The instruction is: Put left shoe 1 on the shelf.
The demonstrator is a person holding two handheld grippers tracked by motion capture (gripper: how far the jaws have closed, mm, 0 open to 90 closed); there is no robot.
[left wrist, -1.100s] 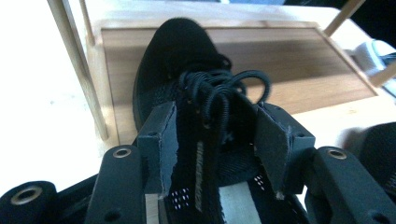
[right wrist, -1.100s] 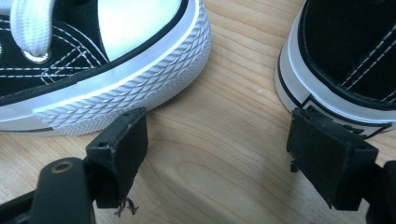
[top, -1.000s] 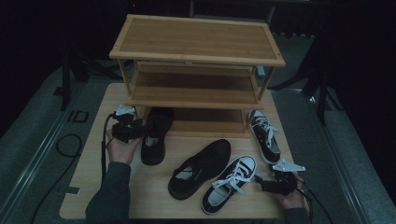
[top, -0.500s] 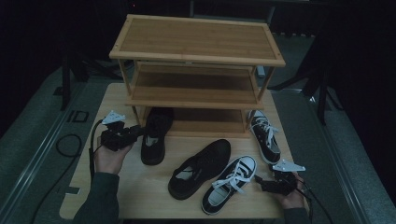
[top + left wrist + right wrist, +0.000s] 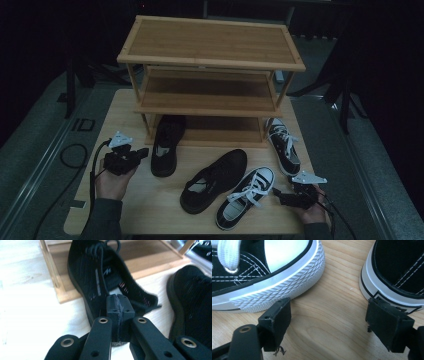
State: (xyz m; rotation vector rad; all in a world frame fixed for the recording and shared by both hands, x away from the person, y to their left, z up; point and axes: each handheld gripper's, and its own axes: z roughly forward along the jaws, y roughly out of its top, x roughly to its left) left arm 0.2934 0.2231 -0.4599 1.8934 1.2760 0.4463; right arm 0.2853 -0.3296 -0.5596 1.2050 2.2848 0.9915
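My left gripper [image 5: 141,152] is at the table's left, just left of the heel of a black shoe [image 5: 167,144] whose toe is tucked under the rack's lowest shelf. In the left gripper view its jaws have just been closing; the pads [image 5: 112,305] meet with nothing between them, and the black shoe [image 5: 100,272] lies just beyond. My right gripper [image 5: 278,193] rests open at the front right. In the right gripper view the right gripper [image 5: 334,318] spans bare wood between a black-and-white sneaker's toe [image 5: 274,277] and a second sneaker's heel [image 5: 397,267].
A three-tier wooden shoe rack [image 5: 210,50] stands at the back of the table [image 5: 120,115]. A second black shoe [image 5: 215,179] lies in the middle, beside the front sneaker [image 5: 247,196]. The other sneaker [image 5: 283,145] lies by the rack's right leg.
My left gripper has drawn back from the black shoe's heel, to the left and toward the front edge. The right gripper and all shoes have stayed in place.
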